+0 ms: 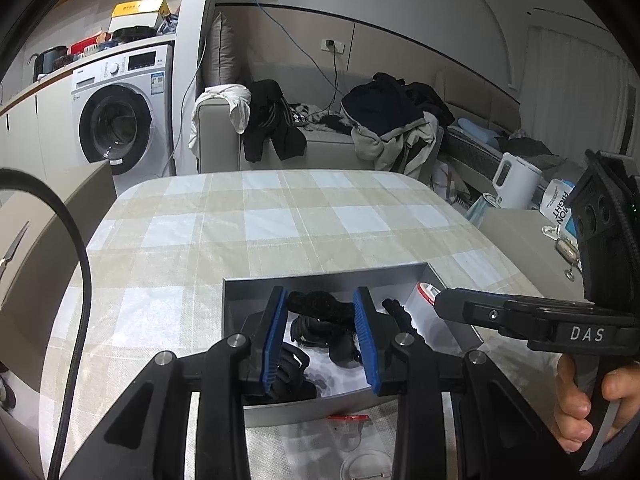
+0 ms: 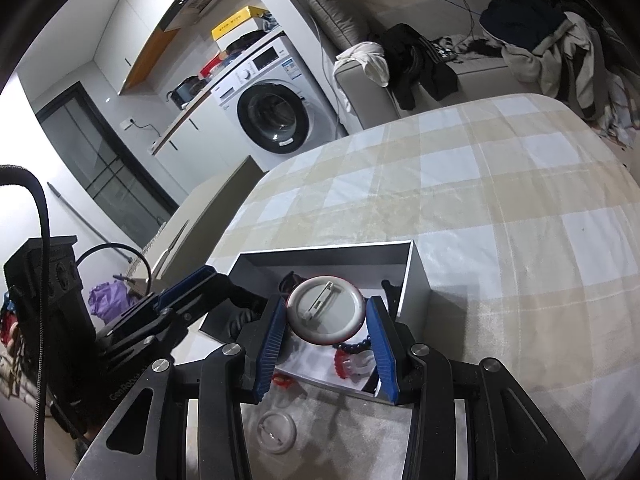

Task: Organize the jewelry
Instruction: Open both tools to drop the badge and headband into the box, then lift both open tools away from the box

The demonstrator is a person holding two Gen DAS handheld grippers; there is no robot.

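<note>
A grey open box (image 1: 256,284) (image 2: 418,272) sits on the checked tablecloth and holds black hair clips (image 1: 320,320), a dark bead bracelet (image 2: 354,345) and a red-and-white clip (image 2: 352,366). My left gripper (image 1: 322,344) is open and empty, hovering over the box. My right gripper (image 2: 326,340) is shut on a round white pin badge with a red rim (image 2: 326,314), back side up, held above the box; the badge also shows in the left wrist view (image 1: 427,292). Another round badge (image 2: 277,432) lies on the cloth in front of the box.
A small red item (image 1: 347,417) and a clear round piece (image 1: 364,466) lie on a grey mat in front of the box. A sofa with piled clothes (image 1: 384,120), a washing machine (image 1: 120,116) and a white kettle (image 1: 516,180) stand beyond the table.
</note>
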